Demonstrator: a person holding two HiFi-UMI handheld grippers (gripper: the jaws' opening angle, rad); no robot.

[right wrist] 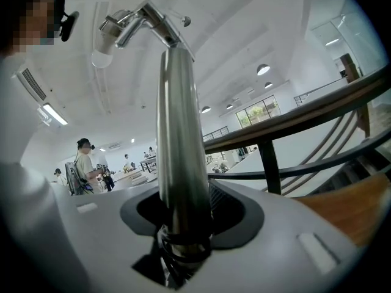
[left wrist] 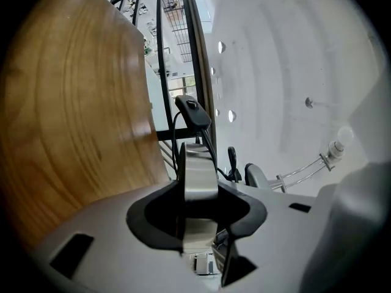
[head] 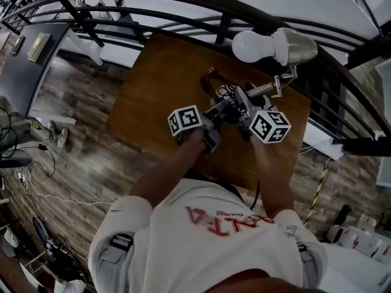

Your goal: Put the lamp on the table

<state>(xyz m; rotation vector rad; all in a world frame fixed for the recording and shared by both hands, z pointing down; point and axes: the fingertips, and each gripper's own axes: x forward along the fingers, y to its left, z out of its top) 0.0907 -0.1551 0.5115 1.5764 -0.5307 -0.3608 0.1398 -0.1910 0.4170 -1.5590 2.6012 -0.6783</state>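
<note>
The desk lamp has a white bulb in a silver shade, on a jointed metal arm that runs down to where both grippers meet. It is over the brown wooden table. My left gripper is shut on the lamp's flat metal base, seen edge-on between its jaws. A black cable with its switch hangs beside it. My right gripper is shut on the lamp's metal stem, which rises to the lamp head. Whether the base touches the tabletop is hidden.
A black curved railing runs right behind the table's far edge. Wood-plank floor lies to the left, with cables and shoes on it. People stand in the hall far off.
</note>
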